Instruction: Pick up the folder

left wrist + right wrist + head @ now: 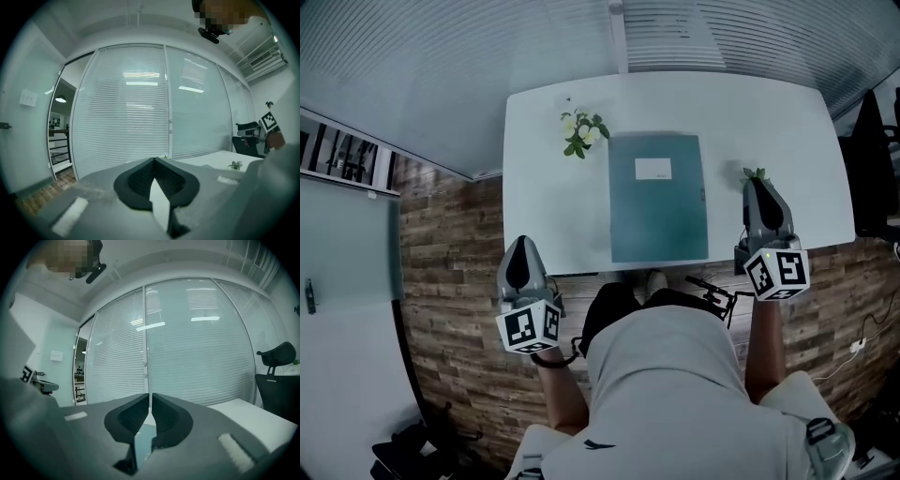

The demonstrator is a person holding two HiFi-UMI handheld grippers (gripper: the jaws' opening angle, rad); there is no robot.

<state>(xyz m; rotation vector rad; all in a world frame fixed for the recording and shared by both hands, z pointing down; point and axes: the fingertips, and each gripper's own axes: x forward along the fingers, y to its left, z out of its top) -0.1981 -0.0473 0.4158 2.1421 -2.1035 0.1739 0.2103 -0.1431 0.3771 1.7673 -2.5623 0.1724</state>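
Observation:
A teal folder [658,197] with a white label lies flat in the middle of the white table [544,206]. My left gripper [523,244] is shut and empty, hanging at the table's front left edge, well left of the folder. My right gripper [760,186] is over the table just right of the folder, its jaws together with only a thin slit and nothing held. In the left gripper view the closed jaws [154,160] point level toward the window blinds. In the right gripper view the jaws [150,395] also point level, with a strip of teal folder [143,439] showing below them.
A small bunch of white flowers [581,131] lies left of the folder's far corner. A little green plant [755,173] sits by the right gripper's tip, also visible as the plant [236,164]. A black office chair [276,355] stands right of the table. Wood floor surrounds the table.

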